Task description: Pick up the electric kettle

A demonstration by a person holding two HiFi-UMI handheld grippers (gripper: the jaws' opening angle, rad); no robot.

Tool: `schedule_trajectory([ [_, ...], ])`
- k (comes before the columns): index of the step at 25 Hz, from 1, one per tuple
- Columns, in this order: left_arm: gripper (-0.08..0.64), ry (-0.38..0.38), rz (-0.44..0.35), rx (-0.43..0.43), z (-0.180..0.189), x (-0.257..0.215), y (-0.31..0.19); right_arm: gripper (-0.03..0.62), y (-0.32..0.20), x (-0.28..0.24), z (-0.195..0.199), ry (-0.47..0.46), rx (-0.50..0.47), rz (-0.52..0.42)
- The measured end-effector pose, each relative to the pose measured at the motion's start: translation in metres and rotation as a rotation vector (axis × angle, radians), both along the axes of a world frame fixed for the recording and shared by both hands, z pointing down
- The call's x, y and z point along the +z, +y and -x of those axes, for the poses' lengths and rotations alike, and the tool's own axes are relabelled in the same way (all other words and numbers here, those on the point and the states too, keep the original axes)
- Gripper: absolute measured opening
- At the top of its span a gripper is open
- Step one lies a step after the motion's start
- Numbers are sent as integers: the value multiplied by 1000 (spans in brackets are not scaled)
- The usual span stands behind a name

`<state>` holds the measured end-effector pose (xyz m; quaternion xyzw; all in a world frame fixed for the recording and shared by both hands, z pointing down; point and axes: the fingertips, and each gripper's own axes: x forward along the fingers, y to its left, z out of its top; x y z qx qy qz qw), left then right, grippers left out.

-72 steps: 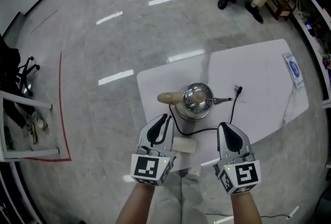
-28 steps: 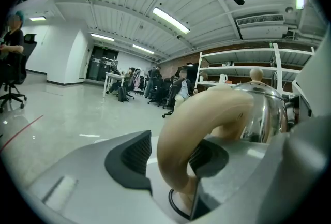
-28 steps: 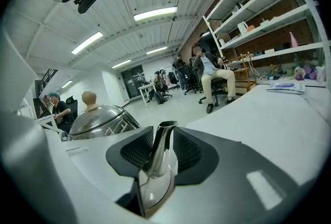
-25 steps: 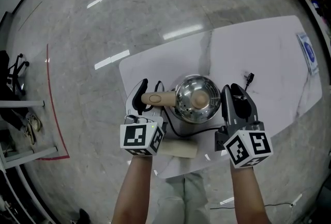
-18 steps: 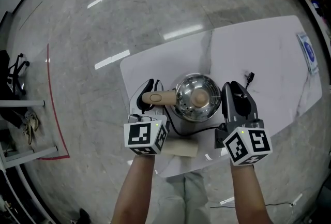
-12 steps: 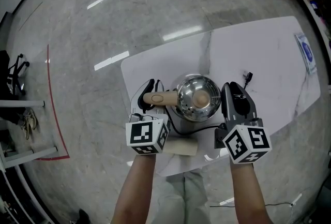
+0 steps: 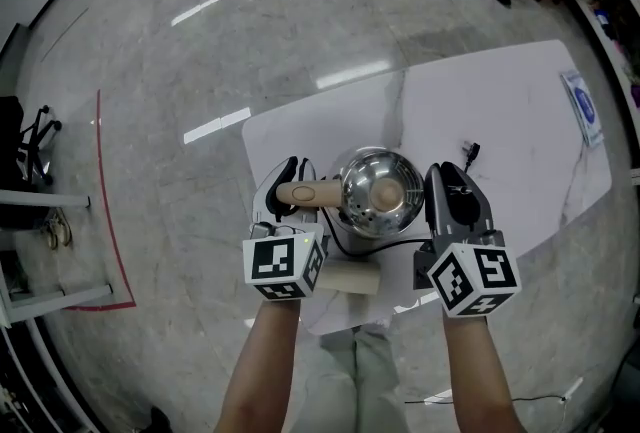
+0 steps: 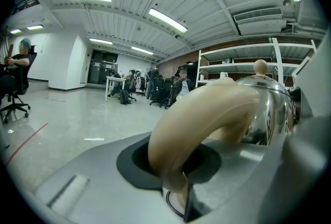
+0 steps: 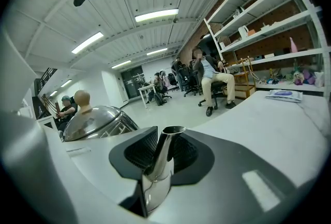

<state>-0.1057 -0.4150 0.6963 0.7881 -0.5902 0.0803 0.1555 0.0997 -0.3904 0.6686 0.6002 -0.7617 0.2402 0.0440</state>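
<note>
While the electric kettle (image 7: 375, 193) stood near the front edge of the white surface (image 7: 510, 121), the left tool (image 8: 176, 166) was clenched on its beige handle (image 8: 207, 114) and the right tool (image 9: 155, 166) pinched its steel spout (image 9: 164, 150). Risk: the smooth, tapered spout could slip free and tip the kettle, and the cord (image 7: 385, 246) could snag.

My right gripper (image 9: 161, 158) is clamped on the steel spout (image 9: 166, 140) of the electric kettle (image 9: 101, 119), black pads against both its sides. The kettle's domed lid with a tan knob (image 9: 81, 98) is just left. White table (image 9: 269, 124) runs right, booklet (image 9: 283, 94) at its far edge. Seated person (image 9: 212, 80) beyond, shelving (image 9: 274, 21) at right
</note>
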Motion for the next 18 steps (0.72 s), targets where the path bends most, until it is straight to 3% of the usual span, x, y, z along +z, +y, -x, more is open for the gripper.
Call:
schedule_trajectory([
  [18,57,3,-75,16,1,-108,15,86,16,-106,3,18,-11,-73],
])
